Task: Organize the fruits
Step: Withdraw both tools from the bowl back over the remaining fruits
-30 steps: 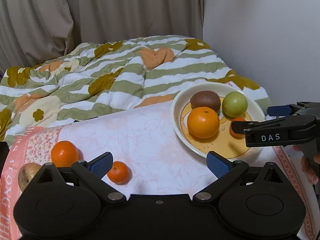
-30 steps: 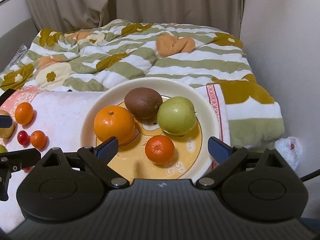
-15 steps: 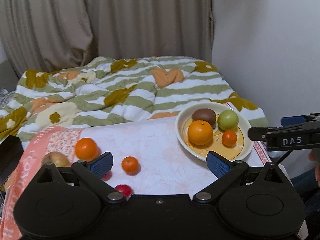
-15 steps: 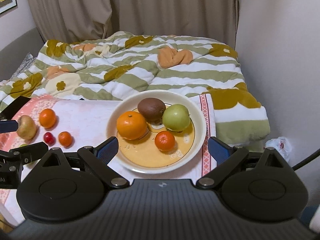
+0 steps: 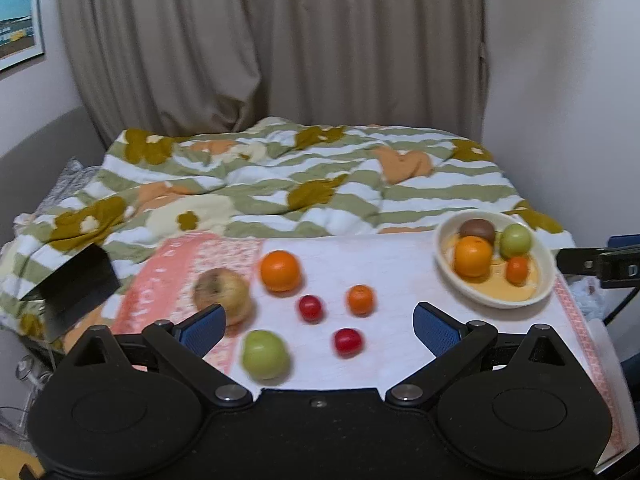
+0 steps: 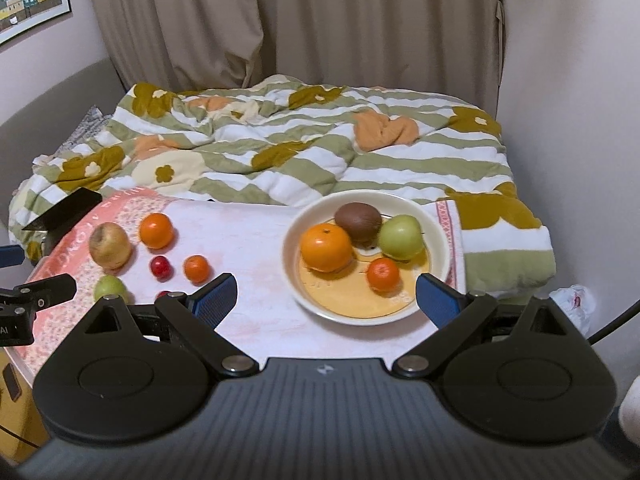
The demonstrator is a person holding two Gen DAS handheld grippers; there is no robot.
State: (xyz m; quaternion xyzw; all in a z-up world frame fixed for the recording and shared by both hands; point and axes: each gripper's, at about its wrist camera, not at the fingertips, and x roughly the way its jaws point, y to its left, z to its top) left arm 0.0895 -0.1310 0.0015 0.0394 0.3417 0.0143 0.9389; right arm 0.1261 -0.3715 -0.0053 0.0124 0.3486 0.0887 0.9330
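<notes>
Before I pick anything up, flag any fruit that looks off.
The yellowish apple at the cloth's left end looks bruised and browned, unlike the fresh green apple in the bowl. Nothing looks spilled or tipped.

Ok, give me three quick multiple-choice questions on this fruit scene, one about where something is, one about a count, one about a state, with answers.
1. Where is the kiwi?
A. On the cloth by the red fruits
B. In the bowl
C. On the striped quilt

2. How many fruits lie loose on the cloth, outside the bowl?
A. Four
B. Six
C. Nine

3. How do the fingers of the right gripper stand?
A. Spread apart, holding nothing
B. Shut on an orange
C. Shut on the bowl's rim

Answers: 1 B, the brown kiwi sits against the bowl's far side. 2 B, the left wrist view shows six there. 3 A, both blue pads are wide apart with nothing between.
</notes>
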